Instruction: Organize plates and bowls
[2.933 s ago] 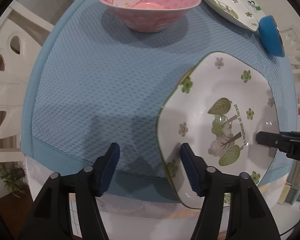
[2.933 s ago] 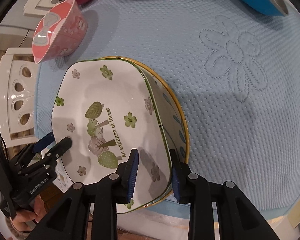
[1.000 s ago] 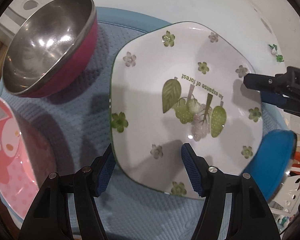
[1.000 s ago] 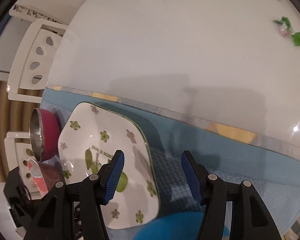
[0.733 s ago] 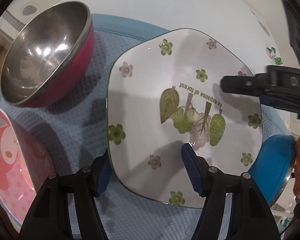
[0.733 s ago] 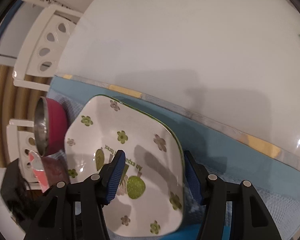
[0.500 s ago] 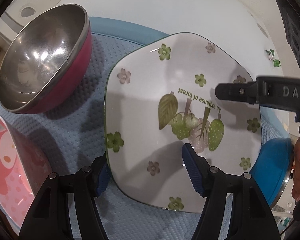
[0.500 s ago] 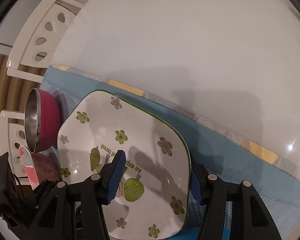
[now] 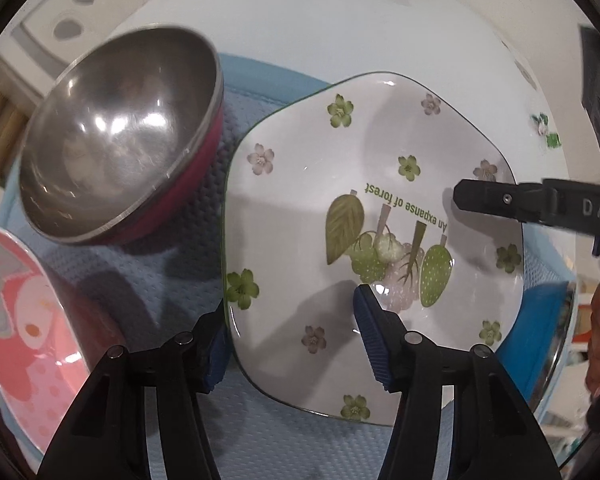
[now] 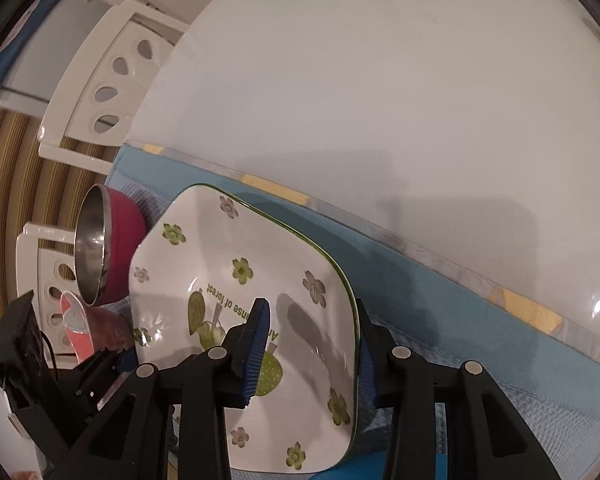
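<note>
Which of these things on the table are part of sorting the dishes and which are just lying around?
Part of the job: flowered plate, steel bowl with magenta outside, pink bowl, blue bowl.

Lying about: green-wrapped candy, white chair.

plate on mat, steel bowl at its left, cartoon bowl nearer-left

"An expanse of forest": plate

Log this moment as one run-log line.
left gripper: closing astride floral plate edge | right gripper: closing astride opposite edge | plate on blue mat
</note>
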Available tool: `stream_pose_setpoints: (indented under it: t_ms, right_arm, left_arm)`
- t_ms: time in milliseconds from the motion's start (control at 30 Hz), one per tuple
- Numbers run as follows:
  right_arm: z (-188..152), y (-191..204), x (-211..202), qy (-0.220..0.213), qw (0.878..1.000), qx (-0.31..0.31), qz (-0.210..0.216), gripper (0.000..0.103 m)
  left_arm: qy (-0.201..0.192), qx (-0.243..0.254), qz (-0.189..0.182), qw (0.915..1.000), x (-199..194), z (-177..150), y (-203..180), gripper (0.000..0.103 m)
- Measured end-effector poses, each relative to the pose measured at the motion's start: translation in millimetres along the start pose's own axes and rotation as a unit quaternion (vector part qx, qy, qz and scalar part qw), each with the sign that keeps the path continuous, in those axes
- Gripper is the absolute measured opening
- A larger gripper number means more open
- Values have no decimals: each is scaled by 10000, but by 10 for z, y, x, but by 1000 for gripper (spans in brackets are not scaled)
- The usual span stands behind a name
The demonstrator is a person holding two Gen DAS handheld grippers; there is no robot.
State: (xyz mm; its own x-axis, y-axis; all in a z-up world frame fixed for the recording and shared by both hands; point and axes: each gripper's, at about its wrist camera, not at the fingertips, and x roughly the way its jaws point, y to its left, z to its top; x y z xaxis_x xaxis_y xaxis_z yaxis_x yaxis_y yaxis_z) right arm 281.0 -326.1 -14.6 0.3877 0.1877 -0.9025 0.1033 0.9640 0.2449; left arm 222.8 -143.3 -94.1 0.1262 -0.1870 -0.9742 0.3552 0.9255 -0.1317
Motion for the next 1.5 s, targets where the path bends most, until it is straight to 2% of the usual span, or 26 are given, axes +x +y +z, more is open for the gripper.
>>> stream_pose_setpoints:
  t_ms: [400,700,933,1233,1500]
  right_arm:
    - [-65,26,-226,-208,9994,102,257,40]
    - [-52,168,-370,-299,9992,49,269,40]
    - [-80,325,-485,-345,9987,-12,369,40]
    - [-256,653,-693,-409,9977,-115,529,40]
    - [-546,916,-712,-358,9981,-119,490,39]
  left_arm:
    - [-239,-21,-176,9996,-194,-52,64,53]
    - [-347,-25,-252,9991,-380,-84,101,53]
    - [-433,-74,-287,9986,-661,-192,348,53]
    - [-526,-120,-249,9982,-937,-343,475,53]
    - [-505,-152,-299,9982,-1100,-586,621,53]
